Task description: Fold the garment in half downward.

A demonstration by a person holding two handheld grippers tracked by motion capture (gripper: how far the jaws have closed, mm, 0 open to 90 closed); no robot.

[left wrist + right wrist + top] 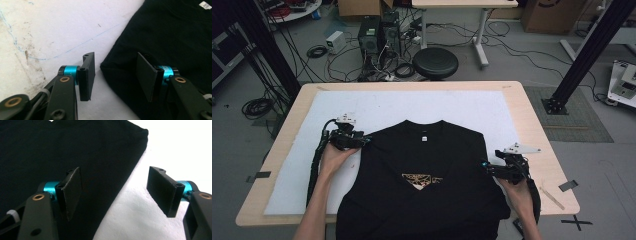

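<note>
Counter: a pale wooden counter (532, 125) with rounded corners, most of its top covered by a white mat (377, 107); in the left gripper view the mat carries a thin blue pen line and brownish smudges.
Shirt: a black T-shirt (422, 165) lies flat on the mat, collar toward the far edge, a gold print on the chest and a small white label inside the neck; its hem hangs over the near edge of the counter.
Left gripper: the left gripper (116, 75) is at the shirt's left sleeve, jaws apart, one over the bare mat and one over the cloth, with the sleeve's edge between them; the pads do not press on it.
Right gripper: the right gripper (117, 191) is at the shirt's right side, jaws wide, straddling the cloth's edge without pinching it.
Room: grey floor beyond the counter, with a round black stool (435, 63), computer towers (379, 35) amid tangled cables, a second table and black frame posts.
Hard to tell: the shirt's lower part is cut off at the bottom of the high view; folds in the dark cloth barely show; whether the jaw tips touch the mat is unclear.
</note>
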